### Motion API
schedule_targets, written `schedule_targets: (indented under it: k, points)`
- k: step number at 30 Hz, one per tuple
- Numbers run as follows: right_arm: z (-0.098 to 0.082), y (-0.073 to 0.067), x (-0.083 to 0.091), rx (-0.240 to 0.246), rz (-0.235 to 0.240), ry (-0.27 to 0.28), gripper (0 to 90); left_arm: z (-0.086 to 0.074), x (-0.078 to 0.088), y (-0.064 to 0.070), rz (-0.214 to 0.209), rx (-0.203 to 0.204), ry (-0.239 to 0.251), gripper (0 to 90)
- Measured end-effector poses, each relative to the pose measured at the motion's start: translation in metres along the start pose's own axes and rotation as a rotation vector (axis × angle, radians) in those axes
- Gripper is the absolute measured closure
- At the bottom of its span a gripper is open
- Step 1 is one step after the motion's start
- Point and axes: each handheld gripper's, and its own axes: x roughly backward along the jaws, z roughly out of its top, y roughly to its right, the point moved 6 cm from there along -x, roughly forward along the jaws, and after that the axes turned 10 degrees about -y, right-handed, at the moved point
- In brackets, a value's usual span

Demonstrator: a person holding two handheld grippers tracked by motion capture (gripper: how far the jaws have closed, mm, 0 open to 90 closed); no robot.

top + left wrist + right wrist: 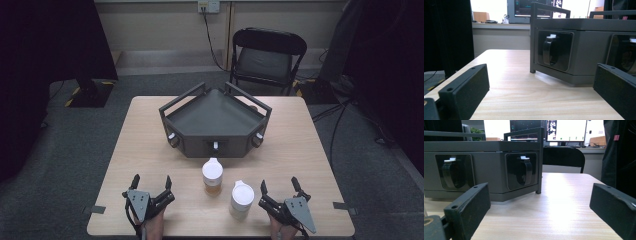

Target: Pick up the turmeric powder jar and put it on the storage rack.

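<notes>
- Wood table (150, 150) in a dim room w/ grey carpet; chair (265, 57) sitting behind it, dark tray (215, 117) at the centre.
- Two white-lidded cups are standing near me: cup w/ amber liquid (212, 176) just in front of the tray, 2nd cup (242, 199) beside it, right next to the right gripper (277, 192).
- Risk: closing in too fast, I'm likely tipping the 2nd cup or knocking one into the other, since they're nearly touching.
- Left gripper (151, 182) is resting low at the near edge, pointing fwd, jaws wide apart, holding nothing.
- Right gripper is sitting the same: jaws spread, nothing held.
</notes>
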Motion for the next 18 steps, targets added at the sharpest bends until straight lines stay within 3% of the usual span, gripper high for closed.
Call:
schedule_targets:
  k: [13, 18]
  points:
    - [0.0, 0.0, 0.0, -0.001, 0.001, -0.001, 2.9, 0.009, 0.005, 0.004, -0.052, 0.003, -0.01, 0.1]
    - [0.0, 0.0, 0.0, 0.0, -0.001, 0.0, 2.9, 0.015, 0.01, 0.009, -0.094, 0.006, -0.016, 0.1]
